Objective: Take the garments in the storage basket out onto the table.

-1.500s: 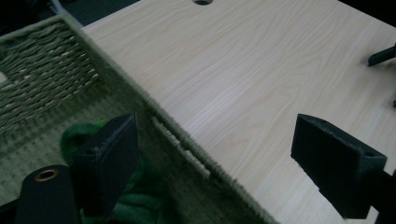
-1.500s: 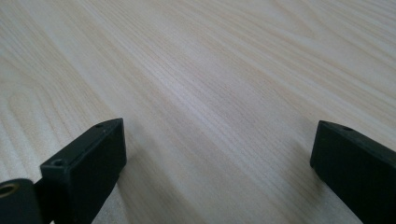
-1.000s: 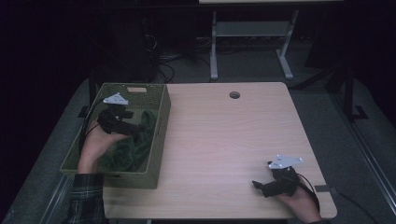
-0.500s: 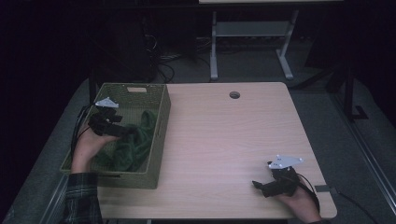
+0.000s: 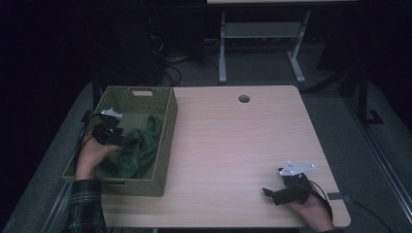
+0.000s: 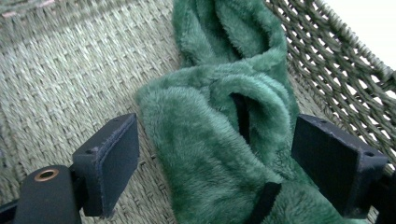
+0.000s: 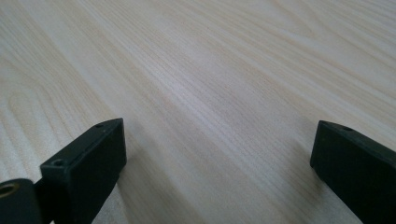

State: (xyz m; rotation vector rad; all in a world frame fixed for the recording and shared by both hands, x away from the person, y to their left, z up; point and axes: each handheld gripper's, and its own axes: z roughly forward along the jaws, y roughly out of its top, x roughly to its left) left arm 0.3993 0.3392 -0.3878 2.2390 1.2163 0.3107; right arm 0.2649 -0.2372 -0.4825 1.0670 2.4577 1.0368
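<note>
At the left of the high view, the left gripper (image 5: 127, 141) is down inside the woven basket (image 5: 167, 127), jaws spread wide either side of the green plush cloth (image 6: 219, 140) bunched on the basket floor, nothing pinched yet. This looks like the reach-in before the grab: the next move calls for easing forward and closing on that thick fold. Lower right of the frame, the right gripper (image 5: 268, 192) rests on the bare table (image 5: 233, 141), jaws wide and empty.
</note>
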